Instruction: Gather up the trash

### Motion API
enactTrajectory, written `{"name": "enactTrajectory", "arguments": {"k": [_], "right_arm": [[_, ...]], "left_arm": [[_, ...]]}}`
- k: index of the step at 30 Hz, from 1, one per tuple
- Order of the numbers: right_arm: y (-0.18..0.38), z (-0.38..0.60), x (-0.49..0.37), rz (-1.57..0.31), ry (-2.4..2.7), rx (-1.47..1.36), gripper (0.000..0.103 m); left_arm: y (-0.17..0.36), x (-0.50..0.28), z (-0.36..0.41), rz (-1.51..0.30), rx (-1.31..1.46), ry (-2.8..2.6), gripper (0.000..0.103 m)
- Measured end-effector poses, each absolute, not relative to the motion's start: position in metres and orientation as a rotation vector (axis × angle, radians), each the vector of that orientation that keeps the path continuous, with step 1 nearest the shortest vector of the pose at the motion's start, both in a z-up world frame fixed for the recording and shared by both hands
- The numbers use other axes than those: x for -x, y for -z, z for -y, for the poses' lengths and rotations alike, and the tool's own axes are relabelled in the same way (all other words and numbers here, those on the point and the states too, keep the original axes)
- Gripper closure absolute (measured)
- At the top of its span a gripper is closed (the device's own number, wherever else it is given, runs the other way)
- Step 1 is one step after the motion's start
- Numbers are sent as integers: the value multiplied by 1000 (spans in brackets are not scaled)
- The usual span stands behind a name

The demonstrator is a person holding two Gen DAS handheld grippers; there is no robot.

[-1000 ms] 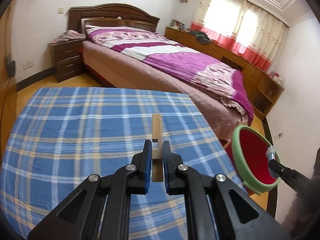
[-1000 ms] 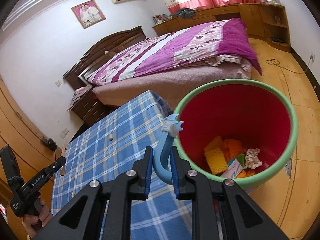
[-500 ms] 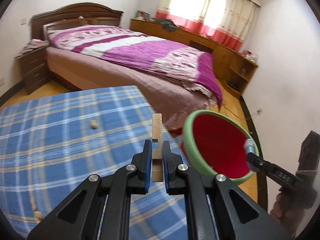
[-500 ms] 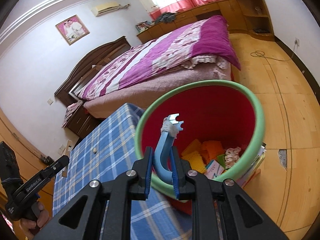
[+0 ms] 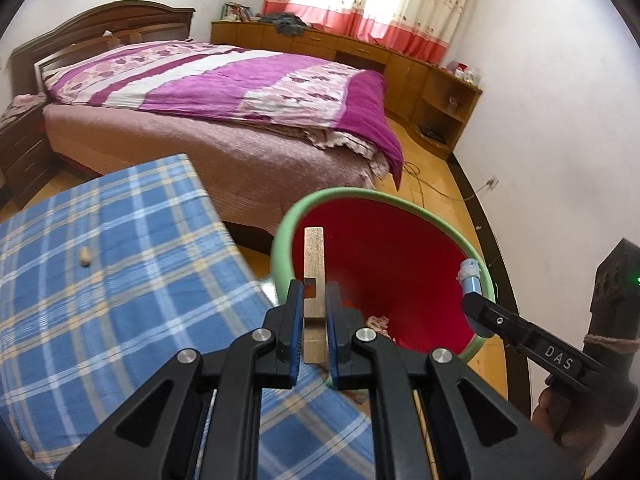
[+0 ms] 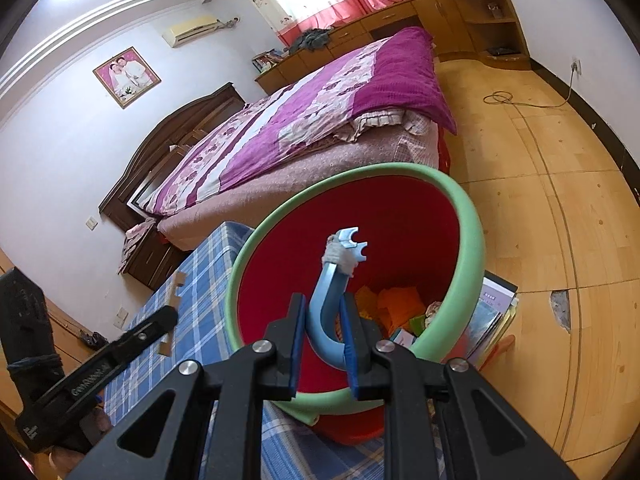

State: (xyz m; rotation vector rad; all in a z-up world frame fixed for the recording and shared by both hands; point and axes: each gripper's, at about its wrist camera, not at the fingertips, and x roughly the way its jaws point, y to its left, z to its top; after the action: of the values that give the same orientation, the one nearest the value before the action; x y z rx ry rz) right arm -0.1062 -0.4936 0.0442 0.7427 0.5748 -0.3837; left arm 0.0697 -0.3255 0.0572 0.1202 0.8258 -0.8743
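Bedroom setup, checked tablecloth (image 5: 120,280) by the red bin (image 5: 400,280): left gripper (image 5: 314,332) pinches a notched wooden piece (image 5: 314,256), right gripper (image 6: 324,340) clamps a curved blue plastic piece (image 6: 328,292), both probably over the rim, so release well inside.

A notched wooden strip (image 5: 314,256) stands clamped between the left fingers (image 5: 294,328), its free end over the red, green-rimmed bin (image 5: 400,280). A curved blue plastic piece (image 6: 326,300), its tip wrapped in white, sits between the right fingers (image 6: 348,336) above the bin's orange and yellow scraps (image 6: 394,304).
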Motion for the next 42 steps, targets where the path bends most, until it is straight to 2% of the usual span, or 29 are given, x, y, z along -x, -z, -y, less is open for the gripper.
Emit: {"name": "enactTrajectory", "arguments": {"k": [9, 13, 18, 29, 37, 42], "right_arm": [[-40, 503, 108, -554, 397, -754, 81], [-38, 506, 110, -553, 397, -764, 70], [-38, 505, 111, -550, 398, -769, 68], [-55, 482, 110, -548, 400, -669, 59], [-63, 455, 110, -560, 369, -639, 39], [-69, 432, 107, -581, 339, -596, 33]], "left_arm": [[-46, -63, 353, -827, -169, 905, 93], [-44, -63, 356, -831, -178, 894, 93], [-43, -64, 353, -842, -175, 868, 74], [-46, -62, 327, -858, -157, 825, 72], [-56, -59, 286, -848, -126, 728, 57], [-62, -54, 258, -844, -107, 667, 53]]}}
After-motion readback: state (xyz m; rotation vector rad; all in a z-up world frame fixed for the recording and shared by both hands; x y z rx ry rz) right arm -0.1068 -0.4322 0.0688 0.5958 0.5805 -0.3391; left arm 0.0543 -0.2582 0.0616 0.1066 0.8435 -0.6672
